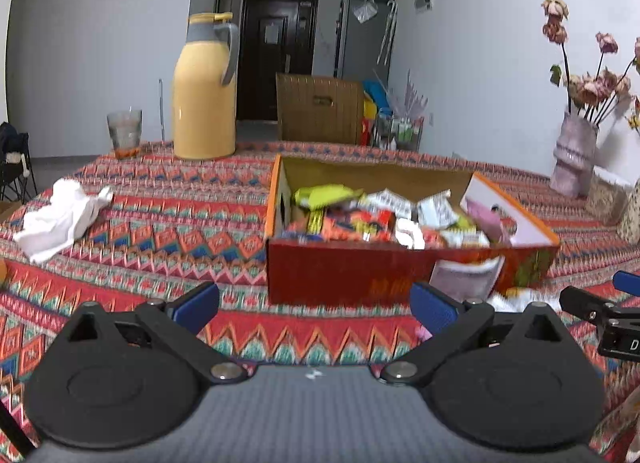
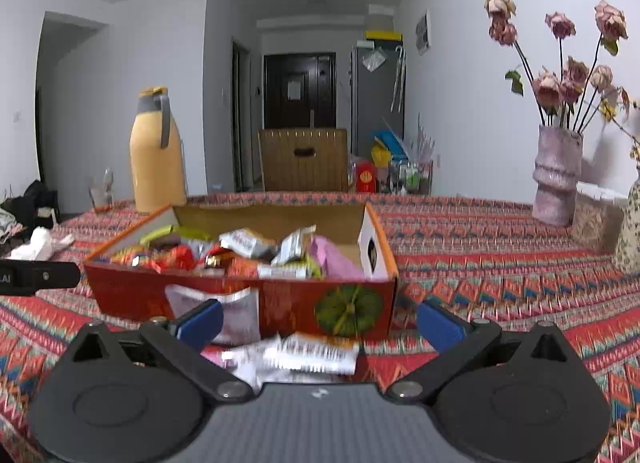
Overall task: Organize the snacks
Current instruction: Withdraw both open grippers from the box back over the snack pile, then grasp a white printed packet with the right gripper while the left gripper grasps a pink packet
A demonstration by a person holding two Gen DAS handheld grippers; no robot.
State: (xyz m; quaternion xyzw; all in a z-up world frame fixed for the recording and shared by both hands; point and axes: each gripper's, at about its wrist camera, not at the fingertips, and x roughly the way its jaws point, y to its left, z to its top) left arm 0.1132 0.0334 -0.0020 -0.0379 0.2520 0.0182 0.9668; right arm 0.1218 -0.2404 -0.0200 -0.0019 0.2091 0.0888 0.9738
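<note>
A red cardboard box (image 1: 348, 275) (image 2: 280, 299) stands on the patterned tablecloth, filled with several snack packets (image 1: 372, 219) (image 2: 240, 255). A pale pink packet (image 1: 466, 277) (image 2: 236, 315) leans against the box's front wall. White and orange loose packets (image 2: 304, 353) lie on the cloth in front of the box, between the fingers of my right gripper (image 2: 318, 323), which is open and low over them. My left gripper (image 1: 314, 305) is open and holds nothing, facing the box's front left. The right gripper's tip (image 1: 600, 311) shows at the left wrist view's right edge.
A yellow thermos jug (image 1: 206, 91) (image 2: 156, 155) and a glass (image 1: 125, 133) stand at the table's far left. A crumpled white tissue (image 1: 60, 219) (image 2: 38, 245) lies left of the box. A pink vase of dried roses (image 1: 574, 155) (image 2: 556, 179) stands at the far right.
</note>
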